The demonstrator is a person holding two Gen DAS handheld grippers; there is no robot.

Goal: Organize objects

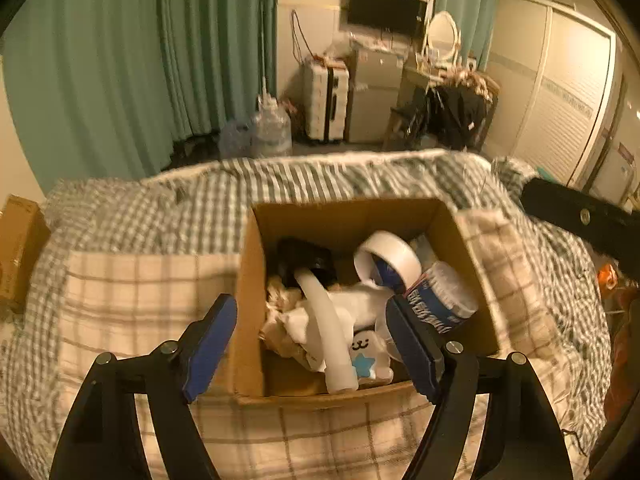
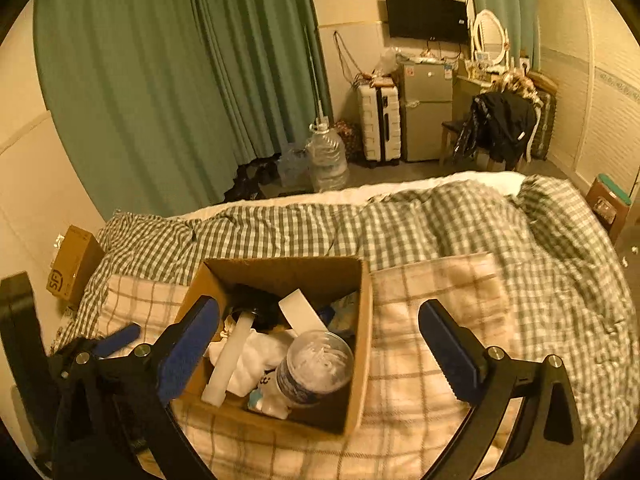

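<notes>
An open cardboard box (image 1: 252, 320) (image 2: 362, 320) stands on a checked cloth on the bed. In it lie a white tape roll (image 1: 386, 260), a clear round container with a blue label (image 1: 442, 300) (image 2: 316, 364), a white curved strip (image 1: 324, 324) (image 2: 230, 354), a white plush with a blue star (image 1: 366, 354), crumpled paper and a black object (image 1: 304, 258). My left gripper (image 1: 312, 344) is open and empty just above the box's near edge. My right gripper (image 2: 320, 348) is open and empty above the box's right half. The left gripper's blue finger (image 2: 120, 338) shows at the lower left in the right wrist view.
The cream plaid cloth (image 1: 132, 296) (image 2: 440, 308) lies over a green gingham duvet (image 1: 320, 180) (image 2: 520, 240). A small brown carton (image 1: 18, 240) (image 2: 74, 264) sits at the bed's left edge. Beyond are green curtains, water jugs (image 2: 326, 156), a suitcase, a fridge and a chair with clothes.
</notes>
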